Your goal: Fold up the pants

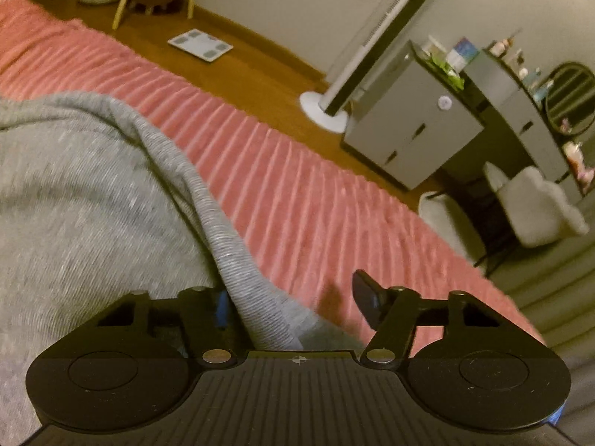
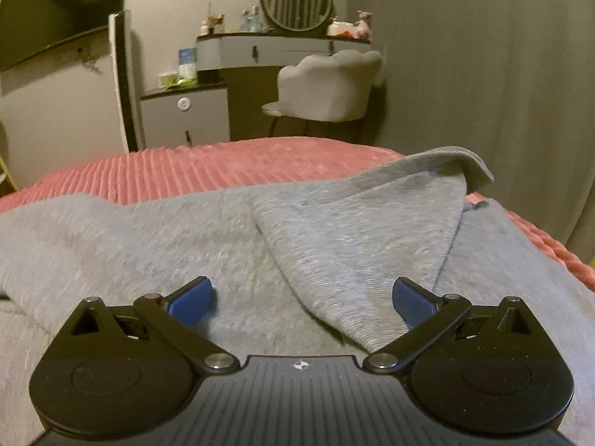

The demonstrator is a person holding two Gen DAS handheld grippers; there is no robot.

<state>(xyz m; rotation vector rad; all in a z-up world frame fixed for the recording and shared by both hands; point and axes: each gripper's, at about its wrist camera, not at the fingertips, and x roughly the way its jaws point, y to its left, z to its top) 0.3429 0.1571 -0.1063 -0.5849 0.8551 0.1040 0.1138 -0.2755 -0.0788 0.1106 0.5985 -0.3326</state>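
Note:
Grey knit pants [image 1: 85, 186] lie on a pink ribbed bedspread [image 1: 282, 193]. In the left wrist view my left gripper [image 1: 293, 301] is open; a ribbed grey edge of the pants [image 1: 256, 297] runs between its fingers, partly hiding the left fingertip. In the right wrist view my right gripper [image 2: 303, 297] is open, low over the pants [image 2: 148, 230]. A folded-over grey flap [image 2: 357, 230] lies between its fingers and rises to a peak at the far right.
The bedspread [image 2: 208, 163] ends ahead at the bed's edge. Beyond stand a grey vanity desk [image 2: 260, 48] with a round mirror, a padded chair [image 2: 327, 89], a small cabinet [image 2: 186, 115], a standing mirror [image 1: 375, 37] and a floor scale [image 1: 200, 44].

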